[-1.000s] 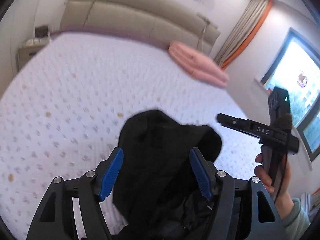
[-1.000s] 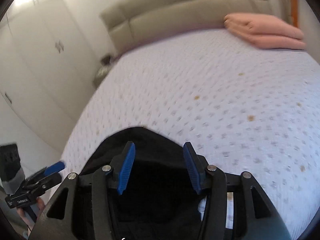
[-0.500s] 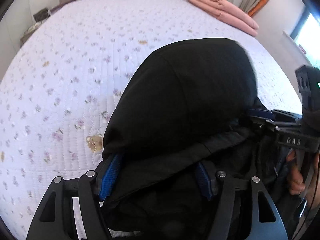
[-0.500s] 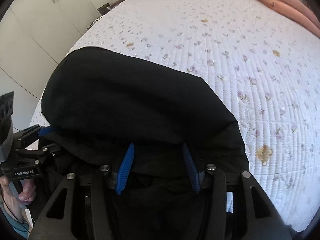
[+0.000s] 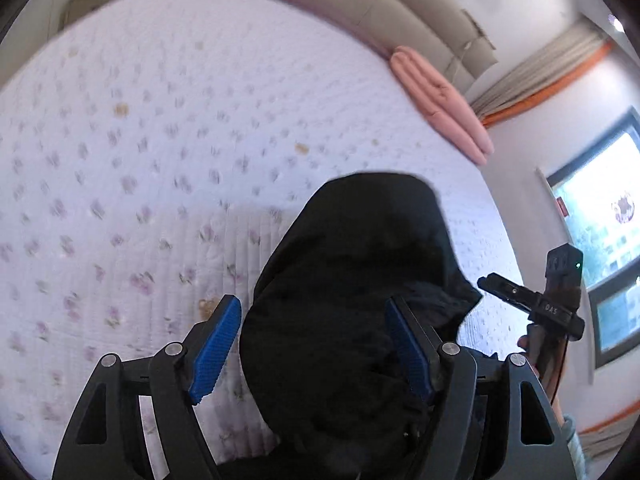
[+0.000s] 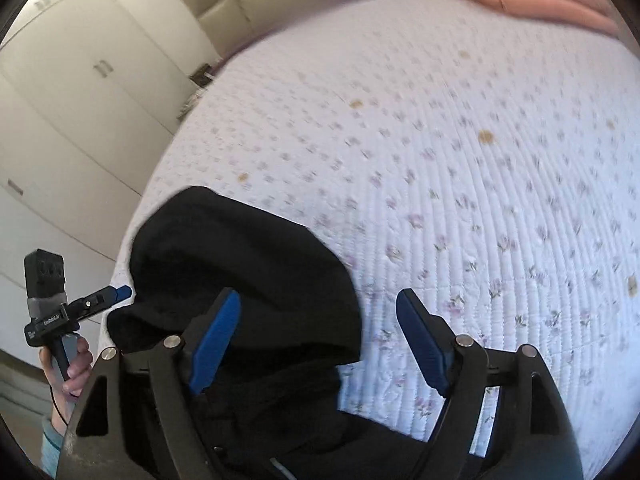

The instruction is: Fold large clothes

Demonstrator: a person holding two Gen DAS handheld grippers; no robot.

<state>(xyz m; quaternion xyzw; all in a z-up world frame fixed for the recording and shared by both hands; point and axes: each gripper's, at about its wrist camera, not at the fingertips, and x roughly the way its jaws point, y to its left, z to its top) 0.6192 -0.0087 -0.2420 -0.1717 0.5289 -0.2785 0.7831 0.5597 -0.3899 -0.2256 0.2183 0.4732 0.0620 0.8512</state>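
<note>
A large black hooded garment (image 5: 352, 280) lies bunched at the near edge of the bed, hood pointing away; it also shows in the right wrist view (image 6: 248, 276). My left gripper (image 5: 312, 348) is open, above the garment, its blue fingers on either side of the cloth and not pinching it. My right gripper (image 6: 320, 344) is open and empty, its left finger over the garment's right edge, its right finger over the bedspread. Each gripper appears in the other's view, held beside the garment (image 5: 532, 304) (image 6: 76, 308).
The bed (image 5: 160, 160) has a white quilted bedspread with small flowers. A folded pink blanket (image 5: 440, 100) lies at the far corner by the beige headboard (image 5: 360, 4). A window (image 5: 608, 248) is to the right, white wardrobes (image 6: 72, 92) to the left.
Half a second ago both grippers were low against the garment with cloth between the fingers. Now both have lifted and drawn back, open, and the garment lies on the bed.
</note>
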